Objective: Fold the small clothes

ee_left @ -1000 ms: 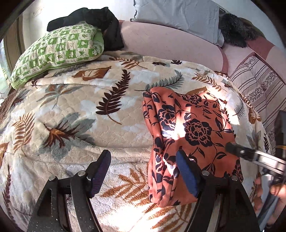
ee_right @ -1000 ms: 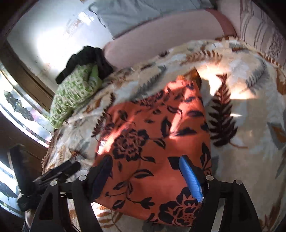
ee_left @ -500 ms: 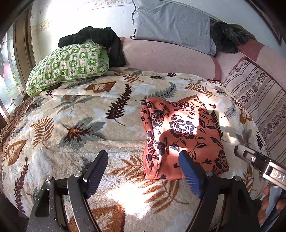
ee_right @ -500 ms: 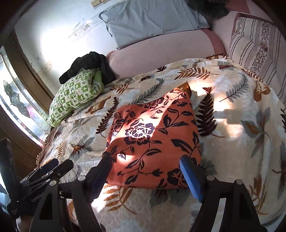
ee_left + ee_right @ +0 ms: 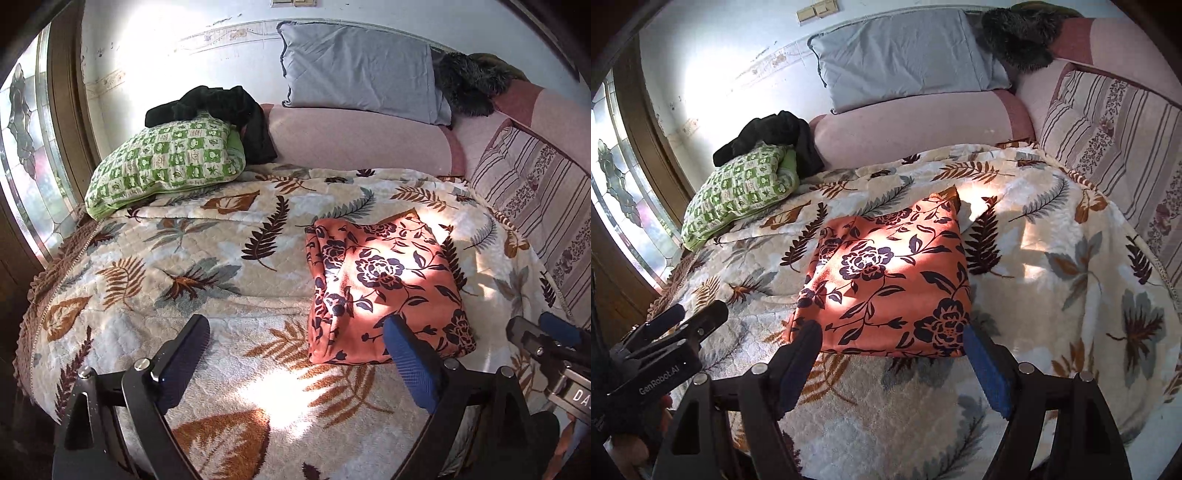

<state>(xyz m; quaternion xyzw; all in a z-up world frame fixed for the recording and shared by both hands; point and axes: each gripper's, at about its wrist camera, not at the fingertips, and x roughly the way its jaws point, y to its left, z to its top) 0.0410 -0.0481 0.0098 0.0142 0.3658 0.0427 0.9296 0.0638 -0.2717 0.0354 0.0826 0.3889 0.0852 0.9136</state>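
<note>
Sunlight falls in a bright patch across the folded orange floral garment (image 5: pixel 384 291), which lies flat as a neat rectangle on the leaf-patterned blanket (image 5: pixel 192 258) — right of centre in the left wrist view, dead centre in the right wrist view (image 5: pixel 886 280). Its bunched, layered edge shows along its left side in the left view.

The left gripper (image 5: pixel 295 363) fills the bottom of its own frame, its blue-padded fingers spread wide with nothing between them; the right-hand pad overlaps the garment's near corner in the picture, though whether it touches the cloth I cannot tell. The right gripper (image 5: pixel 892 363) sits at the bottom of its frame in the same way — fingers parted and holding nothing, framing the garment's near edge. Each claw also shows in the other's view: the right one at the lower right edge of the left view, the left one at the lower left of the right view.

Toward the upper left of both frames rests a green checked pillow (image 5: pixel 166 162) with a black garment (image 5: pixel 221 114) heaped behind it. A grey pillow (image 5: pixel 358 70) leans against the wall at the top, above a pink bolster (image 5: pixel 354 144). A striped cushion (image 5: pixel 535 199) stands at the right.
</note>
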